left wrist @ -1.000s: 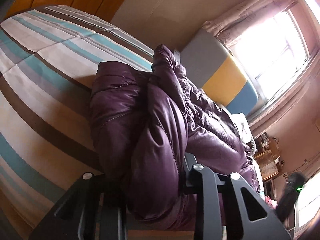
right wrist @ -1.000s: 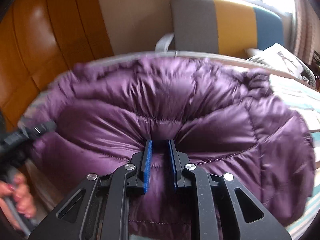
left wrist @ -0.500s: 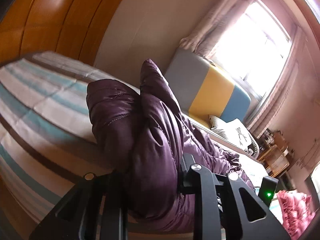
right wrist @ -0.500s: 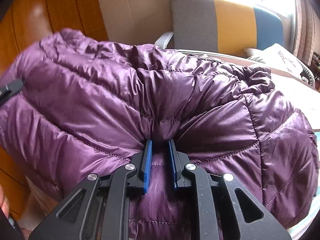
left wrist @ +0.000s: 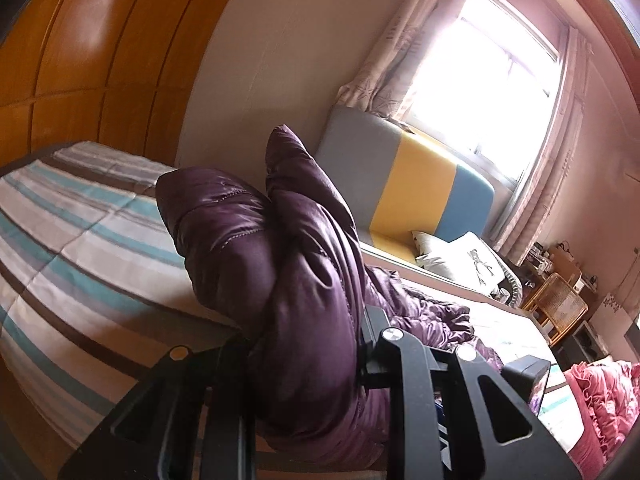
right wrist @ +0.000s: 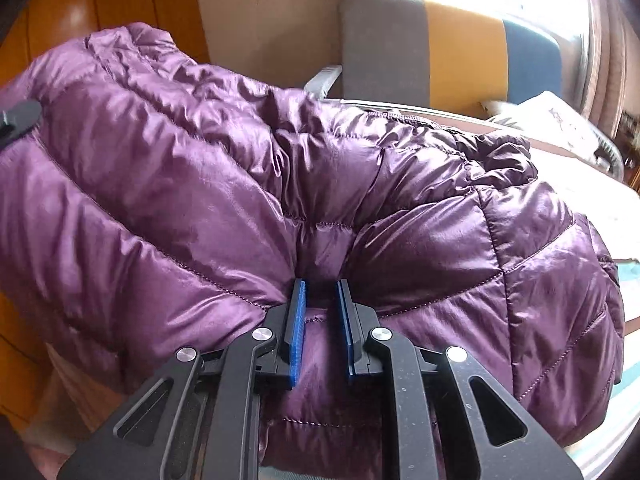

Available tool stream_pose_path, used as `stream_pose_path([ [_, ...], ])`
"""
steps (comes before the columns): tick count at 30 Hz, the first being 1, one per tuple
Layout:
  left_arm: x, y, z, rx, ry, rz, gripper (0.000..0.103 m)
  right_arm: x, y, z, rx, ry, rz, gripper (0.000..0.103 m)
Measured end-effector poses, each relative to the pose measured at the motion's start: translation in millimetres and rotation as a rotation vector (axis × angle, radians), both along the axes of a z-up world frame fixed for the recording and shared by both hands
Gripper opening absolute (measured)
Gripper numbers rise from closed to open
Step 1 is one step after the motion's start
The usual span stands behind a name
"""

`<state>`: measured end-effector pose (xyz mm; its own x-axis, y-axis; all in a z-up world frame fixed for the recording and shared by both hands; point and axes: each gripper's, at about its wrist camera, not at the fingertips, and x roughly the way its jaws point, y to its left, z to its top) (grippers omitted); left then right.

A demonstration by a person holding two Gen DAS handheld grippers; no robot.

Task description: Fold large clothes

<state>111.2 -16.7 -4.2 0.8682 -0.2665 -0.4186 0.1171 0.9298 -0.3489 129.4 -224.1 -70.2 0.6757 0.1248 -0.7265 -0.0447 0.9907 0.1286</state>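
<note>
The bed [left wrist: 80, 240] has a striped cover in white, teal and brown. On it lie a purple padded jacket [right wrist: 280, 184], a white pillow [left wrist: 460, 256] and pink fabric [left wrist: 600, 396].

A striped bedspread [left wrist: 80, 240] in teal, brown and cream fills the nine o'clock side of the left wrist view, under orange wood panelling [left wrist: 92, 52] at eleven o'clock. A grey, yellow and blue headboard [left wrist: 416, 184] stands at two o'clock below a bright window [left wrist: 500, 64] with patterned curtains [left wrist: 384, 68]. A printed pillow [left wrist: 464, 260] lies at three o'clock, with a wicker chair [left wrist: 560, 308] and a pink ruffled cloth [left wrist: 600, 404] toward four.
</note>
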Motion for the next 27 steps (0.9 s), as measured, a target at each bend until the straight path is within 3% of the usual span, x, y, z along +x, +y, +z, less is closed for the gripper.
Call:
stream_pose_path([
  [4,-1.1,-15.0,9.5,0.034,-0.026,-0.016,0.022,-17.3,-19.1,17.2,0.037,-0.035,-0.039,0.016],
  [8,-4.7,-32.5,16.8,0.079,-0.056,-0.046,0.022,-33.7,-40.6,26.4,-0.029,-0.035,-0.094,0.017],
  [13,-7.5,-52.1,25.3,0.114,-0.084,-0.084,0.023,-49.3,-88.0,21.4,-0.038,-0.017,-0.22,0.016],
  [23,-10.0,-106.2,35.2,0.226,-0.11,-0.211,0.024,-79.8,-172.4,15.0,0.089,-0.011,-0.467,0.017],
  [27,-10.9,-132.7,33.5,0.272,-0.114,-0.265,0.024,-83.8,-189.8,11.3,0.086,0.002,-0.528,0.017],
])
